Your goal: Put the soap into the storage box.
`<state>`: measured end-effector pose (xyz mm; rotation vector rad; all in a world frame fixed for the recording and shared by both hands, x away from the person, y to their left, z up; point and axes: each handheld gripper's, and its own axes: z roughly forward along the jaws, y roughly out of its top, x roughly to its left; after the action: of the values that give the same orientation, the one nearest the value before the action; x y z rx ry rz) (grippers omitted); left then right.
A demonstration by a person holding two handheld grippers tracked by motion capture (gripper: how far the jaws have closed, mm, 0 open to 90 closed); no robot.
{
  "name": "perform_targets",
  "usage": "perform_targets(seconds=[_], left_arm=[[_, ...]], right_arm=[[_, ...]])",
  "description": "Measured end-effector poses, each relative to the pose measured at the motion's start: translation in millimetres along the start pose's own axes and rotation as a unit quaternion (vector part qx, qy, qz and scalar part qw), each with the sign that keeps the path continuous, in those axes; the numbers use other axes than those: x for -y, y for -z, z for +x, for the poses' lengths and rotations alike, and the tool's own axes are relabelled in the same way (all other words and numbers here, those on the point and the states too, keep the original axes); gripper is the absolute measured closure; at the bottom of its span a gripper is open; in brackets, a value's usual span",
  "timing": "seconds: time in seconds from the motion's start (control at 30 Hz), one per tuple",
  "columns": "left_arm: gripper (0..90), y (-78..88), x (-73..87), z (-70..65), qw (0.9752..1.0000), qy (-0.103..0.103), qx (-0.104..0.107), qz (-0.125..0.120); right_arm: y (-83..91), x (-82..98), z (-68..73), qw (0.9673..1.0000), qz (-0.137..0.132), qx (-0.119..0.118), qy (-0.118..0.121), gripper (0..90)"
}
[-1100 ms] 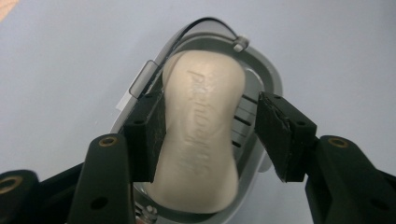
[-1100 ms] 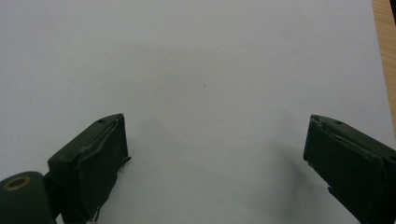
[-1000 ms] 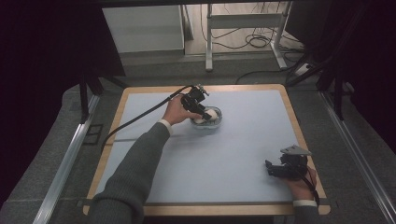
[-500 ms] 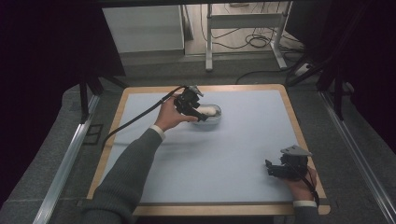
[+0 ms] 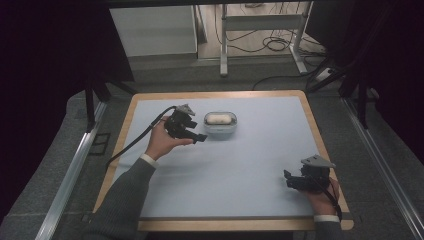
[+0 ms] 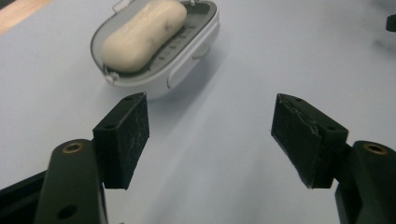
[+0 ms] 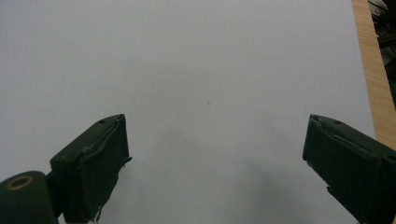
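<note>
Soap dish [image 6: 159,46] unlabelled (soap [image 6: 142,35] plain)

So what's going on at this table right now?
A person works with two hand-held grippers over a pale blue mat. The left gripper has just been opening, with nothing between its pads, and sits beside a soap dish holding a pale bar of soap, apart from it. The right gripper rests open near the mat's near right corner, away from the dish.

From above your side you look forward and down on the whole table [image 5: 150,105], while each gripper camera skims its blue mat [image 7: 210,70] close up.
</note>
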<state>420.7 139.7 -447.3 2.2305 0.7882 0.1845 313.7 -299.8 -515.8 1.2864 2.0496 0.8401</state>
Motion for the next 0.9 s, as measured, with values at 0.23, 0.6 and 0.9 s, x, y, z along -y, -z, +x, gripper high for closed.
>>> perform_targets(seconds=[0.23,0.6,0.9], left_arm=[[27.5,9.1,31.6,-8.4,0.9998,0.008,-0.013,-0.015],[25.8,25.3,88.4,-11.8,0.9985,0.048,-0.025,-0.014],[26.3,37.2,126.4,-12.0,0.9943,0.100,-0.026,-0.024]], right_arm=[[1.7,-0.7,0.1,1.0000,-0.004,0.001,-0.001,6.7],[3.7,-2.1,1.6,0.9999,-0.010,-0.002,0.002,6.7],[5.2,-3.5,3.8,0.9999,-0.016,-0.001,0.006,6.7]])
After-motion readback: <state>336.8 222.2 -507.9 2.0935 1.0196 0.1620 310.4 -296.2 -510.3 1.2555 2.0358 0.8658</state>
